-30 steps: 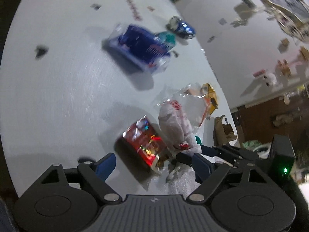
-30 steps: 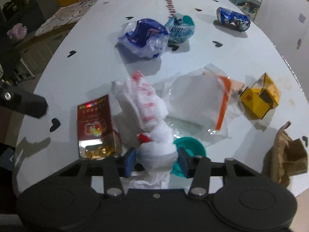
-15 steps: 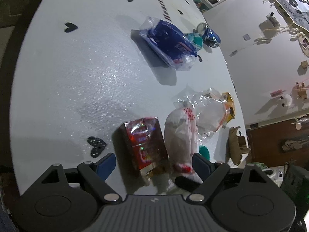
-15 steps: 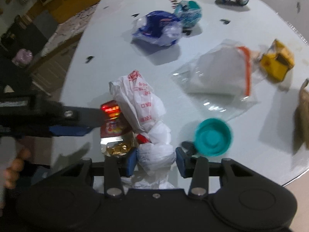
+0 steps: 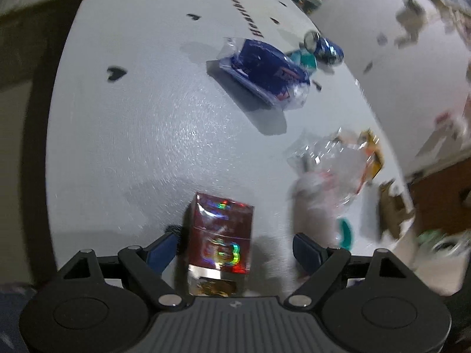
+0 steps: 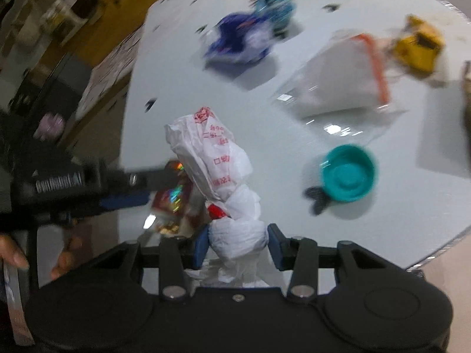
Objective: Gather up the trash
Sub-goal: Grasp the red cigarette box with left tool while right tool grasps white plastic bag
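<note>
Left gripper (image 5: 235, 247) now straddles red packet (image 5: 220, 235); white bag (image 6: 220, 176) adjacent.

Black left gripper (image 5: 235, 248) and right gripper (image 6: 238, 242), blue pads, silver screws.

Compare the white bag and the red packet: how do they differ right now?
The white bag is soft, crumpled plastic, clamped in the right gripper. The red packet is boxy and shiny, lying on the table between the open left gripper's fingers, ungripped. Both are trash with red print.
</note>
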Motion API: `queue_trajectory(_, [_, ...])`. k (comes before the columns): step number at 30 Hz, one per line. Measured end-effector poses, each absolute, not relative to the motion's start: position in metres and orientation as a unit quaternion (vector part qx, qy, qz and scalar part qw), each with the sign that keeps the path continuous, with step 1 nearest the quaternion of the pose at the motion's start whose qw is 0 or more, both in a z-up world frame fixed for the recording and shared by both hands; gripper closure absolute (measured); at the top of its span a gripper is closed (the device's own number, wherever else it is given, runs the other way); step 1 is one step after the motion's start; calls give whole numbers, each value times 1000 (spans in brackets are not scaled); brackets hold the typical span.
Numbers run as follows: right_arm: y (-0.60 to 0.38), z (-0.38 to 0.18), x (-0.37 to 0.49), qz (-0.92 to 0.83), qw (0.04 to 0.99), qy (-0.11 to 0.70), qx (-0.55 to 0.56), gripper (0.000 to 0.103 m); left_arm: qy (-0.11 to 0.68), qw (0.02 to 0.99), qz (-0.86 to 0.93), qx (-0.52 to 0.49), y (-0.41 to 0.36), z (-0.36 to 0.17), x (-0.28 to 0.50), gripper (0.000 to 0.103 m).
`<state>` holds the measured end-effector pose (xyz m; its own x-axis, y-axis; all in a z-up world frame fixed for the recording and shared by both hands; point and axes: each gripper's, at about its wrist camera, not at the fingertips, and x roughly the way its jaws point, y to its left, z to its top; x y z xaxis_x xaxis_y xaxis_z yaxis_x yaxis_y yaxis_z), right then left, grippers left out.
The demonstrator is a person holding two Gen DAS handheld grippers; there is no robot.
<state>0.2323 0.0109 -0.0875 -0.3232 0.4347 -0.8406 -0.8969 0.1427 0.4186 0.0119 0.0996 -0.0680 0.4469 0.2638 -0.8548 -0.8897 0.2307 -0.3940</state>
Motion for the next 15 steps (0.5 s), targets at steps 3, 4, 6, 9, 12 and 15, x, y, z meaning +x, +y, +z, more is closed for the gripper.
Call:
queue_trajectory(3, [5,-83,242,608,562,518,-216,60,372,707,413,-437,99,-71,25,17])
queue_trajectory(4, [4,-83,244,604,567,516,-215,59,382,704,415,-432,99,-73,29,19])
queue_trajectory(6, [2,-83,248,598,575,516,-214,60,398,702,414,-421,98,-75,37,23])
queue_trajectory(9, [-3,-83,252,591,584,515,-211,60,425,694,415,-407,97,-80,46,42])
queue_trajectory(12, [-6,-84,251,584,594,512,-212,59,441,681,425,-402,97,-87,47,49])
queue_trajectory(15, [-8,-83,248,577,603,509,-210,59,437,685,423,-400,99,-87,45,49])
